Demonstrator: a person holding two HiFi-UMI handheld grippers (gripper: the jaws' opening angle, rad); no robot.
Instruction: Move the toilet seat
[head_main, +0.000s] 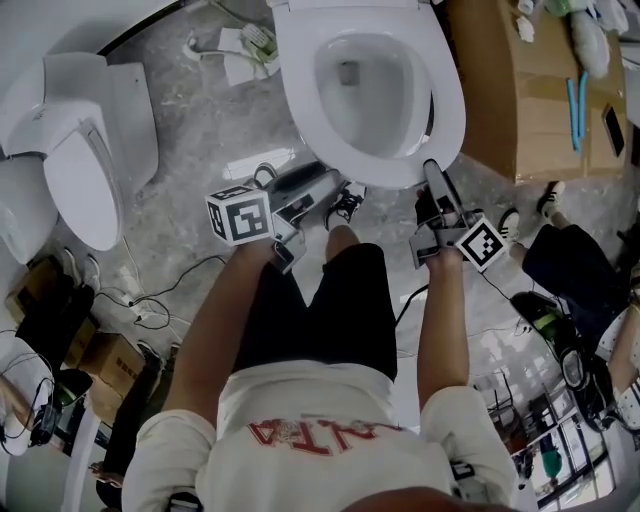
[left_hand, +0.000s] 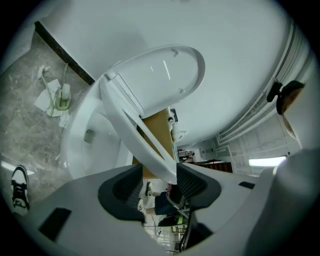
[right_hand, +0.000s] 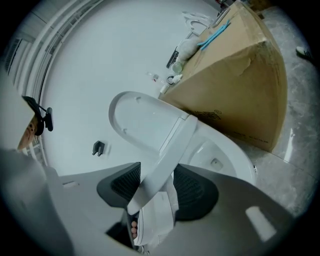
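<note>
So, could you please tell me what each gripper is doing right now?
Left gripper: closed on the toilet seat.
Right gripper: closed on the toilet seat.

Two toilets stand on the floor (head_main: 200, 130): one toilet (head_main: 370, 110) with one toilet seat (left_hand: 132, 132) and one lid (left_hand: 160, 80), and a second toilet (head_main: 75, 150). There are two hand-held grippers, the left hand-held gripper (left_hand: 159, 180) and the right hand-held gripper (right_hand: 157, 190), each with one marker cube (head_main: 240, 215). One large cardboard box (head_main: 520, 100) carries two blue sticks (head_main: 577, 105). Three shoes (head_main: 343, 205) show.
</note>
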